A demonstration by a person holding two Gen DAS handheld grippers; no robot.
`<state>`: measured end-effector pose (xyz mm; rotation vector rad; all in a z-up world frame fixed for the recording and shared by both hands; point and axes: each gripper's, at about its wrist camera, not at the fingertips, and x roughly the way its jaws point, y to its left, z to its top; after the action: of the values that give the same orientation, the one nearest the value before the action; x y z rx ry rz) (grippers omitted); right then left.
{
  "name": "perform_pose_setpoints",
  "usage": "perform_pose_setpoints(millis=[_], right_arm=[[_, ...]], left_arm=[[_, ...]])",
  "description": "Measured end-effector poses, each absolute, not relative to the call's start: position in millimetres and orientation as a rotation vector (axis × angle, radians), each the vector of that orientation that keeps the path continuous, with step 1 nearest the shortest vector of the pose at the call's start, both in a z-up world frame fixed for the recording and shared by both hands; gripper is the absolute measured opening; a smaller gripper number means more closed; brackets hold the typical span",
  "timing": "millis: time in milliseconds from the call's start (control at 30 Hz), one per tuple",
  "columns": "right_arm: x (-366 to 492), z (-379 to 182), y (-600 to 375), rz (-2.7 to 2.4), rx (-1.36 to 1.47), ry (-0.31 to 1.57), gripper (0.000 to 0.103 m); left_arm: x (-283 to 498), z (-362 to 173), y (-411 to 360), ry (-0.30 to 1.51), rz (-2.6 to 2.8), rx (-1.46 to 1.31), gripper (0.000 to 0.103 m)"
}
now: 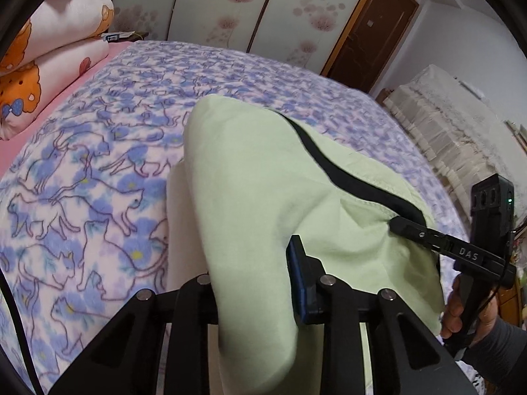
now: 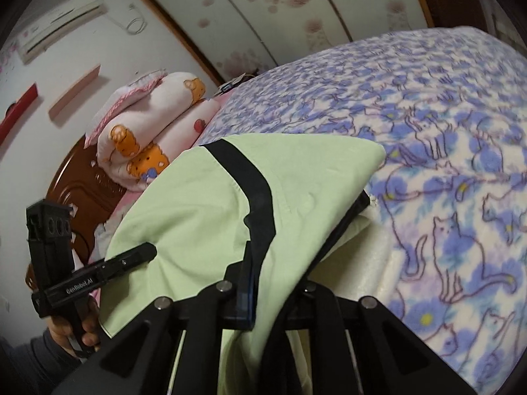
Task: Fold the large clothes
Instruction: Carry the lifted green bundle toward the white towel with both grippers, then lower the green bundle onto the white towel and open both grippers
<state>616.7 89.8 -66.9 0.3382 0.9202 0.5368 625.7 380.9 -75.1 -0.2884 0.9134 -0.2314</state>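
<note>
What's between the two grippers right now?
Only the light green garment, with its black strip, spans from the left gripper to the right gripper; both views show each clamped on it.

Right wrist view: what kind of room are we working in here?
A bedroom, most likely: a bed under a cat-print blanket, rolled quilts against a wooden headboard, and a wall air conditioner.

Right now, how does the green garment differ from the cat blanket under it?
The green garment is plain pale green with a black band; the cat blanket is covered in blue flowers and outlined cats. The garment is raised and draped, pinched by the left tongs and the right tongs; the blanket lies spread flat over the bed. The garment covers only a small part of the blanket. Both are soft fabric.
</note>
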Motion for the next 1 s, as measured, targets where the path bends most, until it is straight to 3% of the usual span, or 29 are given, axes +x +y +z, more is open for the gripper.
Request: perform_pose_setpoints(millis=[67, 133, 233, 367, 500, 533, 633, 733, 900, 1000], right_arm=[[622.9, -87.4, 94.8, 0.5, 0.301, 0.957, 0.012], [626.7, -105.8, 99.0, 0.468, 0.271, 1.017, 0.025], [622.2, -105.4, 93.7, 0.457, 0.285, 1.05, 0.031], [604.5, -86.0, 81.9, 0.447, 0.25, 1.073, 0.032], [569.6, -60.4, 67.1, 0.416, 0.194, 1.014, 0.032], [557.8, -53.4, 64.8, 0.415, 0.187, 0.978, 0.032], [533.4, -43.2, 69.4, 0.42, 0.159, 0.908, 0.032], [524.5, -54.7, 81.5, 0.419, 0.123, 0.92, 0.029], [520.7, -98.1, 71.1, 0.339, 0.114, 1.005, 0.006], [514.1, -102.6, 58.7, 0.352, 0.167, 1.015, 0.006]], left_arm=[[634.5, -97.2, 383.6, 0.955, -0.206, -0.267, 0.039], [635.2, -109.2, 389.8, 0.959, -0.194, -0.286, 0.05], [629.6, -110.9, 402.2, 0.975, -0.174, -0.353, 0.063], [607.7, -91.6, 409.6, 0.982, -0.127, -0.348, 0.063], [568.6, -51.0, 397.9, 0.897, -0.051, -0.24, 0.056], [559.2, -42.3, 390.5, 0.877, -0.048, -0.214, 0.043], [542.2, -31.7, 367.4, 0.848, -0.072, -0.175, 0.027], [536.0, -49.0, 348.9, 0.893, -0.046, -0.125, 0.023], [526.2, -85.7, 338.3, 0.946, 0.039, 0.009, 0.018], [522.9, -87.4, 336.6, 0.939, 0.042, 0.03, 0.018]])
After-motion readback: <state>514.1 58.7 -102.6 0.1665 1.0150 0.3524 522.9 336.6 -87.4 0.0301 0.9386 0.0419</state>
